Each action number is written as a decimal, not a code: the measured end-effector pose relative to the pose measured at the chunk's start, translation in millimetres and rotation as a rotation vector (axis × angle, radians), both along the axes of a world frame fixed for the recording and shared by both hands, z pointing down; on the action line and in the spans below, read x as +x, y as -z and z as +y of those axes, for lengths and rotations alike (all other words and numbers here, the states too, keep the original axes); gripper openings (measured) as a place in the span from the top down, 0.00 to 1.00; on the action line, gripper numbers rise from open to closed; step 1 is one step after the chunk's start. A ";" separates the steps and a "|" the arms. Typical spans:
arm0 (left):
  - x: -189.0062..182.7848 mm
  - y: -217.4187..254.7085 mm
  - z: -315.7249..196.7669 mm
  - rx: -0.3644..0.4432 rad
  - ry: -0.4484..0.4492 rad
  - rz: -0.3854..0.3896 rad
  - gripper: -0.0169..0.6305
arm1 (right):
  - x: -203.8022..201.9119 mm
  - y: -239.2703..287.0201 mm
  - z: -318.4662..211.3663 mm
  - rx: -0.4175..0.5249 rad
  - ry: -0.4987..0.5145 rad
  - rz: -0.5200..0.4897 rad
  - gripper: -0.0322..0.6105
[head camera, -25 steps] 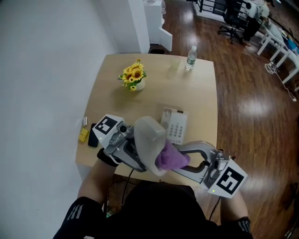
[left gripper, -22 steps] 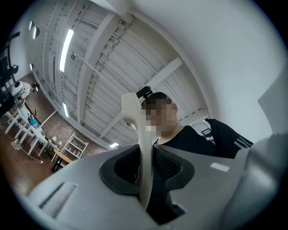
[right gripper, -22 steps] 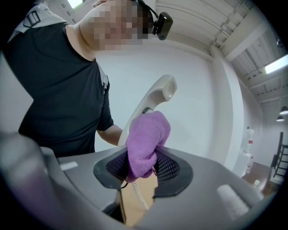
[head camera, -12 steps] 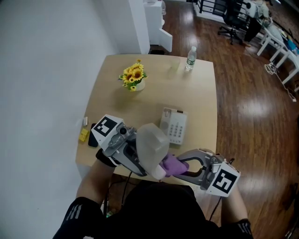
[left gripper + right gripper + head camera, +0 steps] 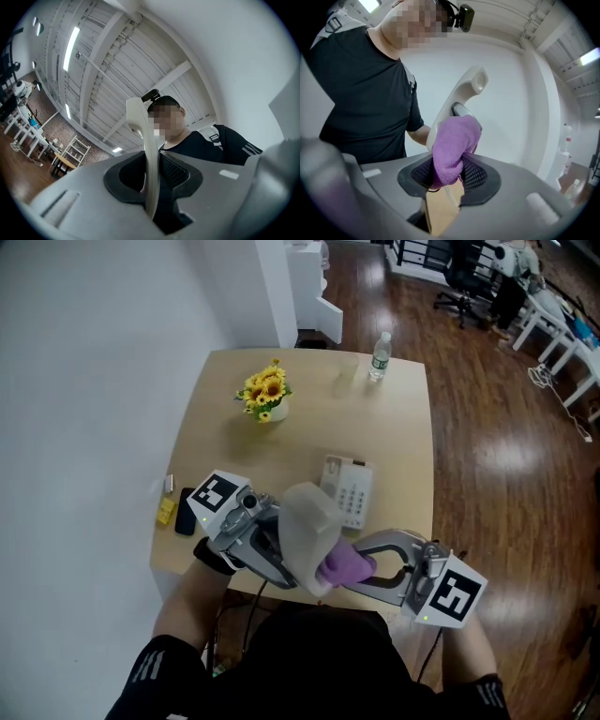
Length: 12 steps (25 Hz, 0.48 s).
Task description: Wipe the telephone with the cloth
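Note:
My left gripper (image 5: pixel 281 554) is shut on the cream telephone handset (image 5: pixel 305 521) and holds it lifted over the table's near edge. In the left gripper view the handset (image 5: pixel 147 159) stands edge-on between the pads of the left gripper (image 5: pixel 151 180). My right gripper (image 5: pixel 361 568) is shut on a purple cloth (image 5: pixel 343 565), which presses against the handset's lower end. In the right gripper view the cloth (image 5: pixel 452 147) bulges from the right gripper (image 5: pixel 447 176) onto the handset (image 5: pixel 466 91). The telephone base (image 5: pixel 347 491) lies on the table with its keypad up.
On the wooden table (image 5: pixel 309 437) stand a sunflower pot (image 5: pixel 265 395), a water bottle (image 5: pixel 379 355) and a clear glass (image 5: pixel 345 371) at the far side. A yellow item (image 5: pixel 167 512) and a black phone (image 5: pixel 186 524) lie at the left edge. Office chairs stand far right.
The right gripper with the cloth slid down along the handset toward the person, then came back up a little. The left gripper kept the handset almost still.

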<state>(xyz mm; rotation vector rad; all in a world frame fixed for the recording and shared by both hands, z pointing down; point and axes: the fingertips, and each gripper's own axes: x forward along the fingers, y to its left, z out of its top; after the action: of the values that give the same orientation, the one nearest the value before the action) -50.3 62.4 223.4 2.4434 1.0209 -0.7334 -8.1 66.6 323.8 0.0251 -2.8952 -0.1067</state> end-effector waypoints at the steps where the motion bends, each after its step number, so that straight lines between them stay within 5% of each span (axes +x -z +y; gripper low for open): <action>1: -0.5 -0.5 0.4 0.000 0.000 -0.003 0.83 | 0.2 -6.5 3.4 -0.006 0.010 0.020 0.73; 7: -5.0 -2.3 -4.2 -0.027 0.021 0.015 0.83 | 2.2 -48.7 24.5 -0.016 0.062 0.135 0.74; 12: -6.7 -11.8 -12.3 -0.044 0.074 -0.015 0.84 | 19.2 -73.0 -17.5 -0.097 -0.168 0.088 0.73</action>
<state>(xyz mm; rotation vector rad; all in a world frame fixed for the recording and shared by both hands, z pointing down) -57.0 50.2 235.2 2.4564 0.9029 -0.7518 11.2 49.1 396.8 0.2398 -2.7930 0.0605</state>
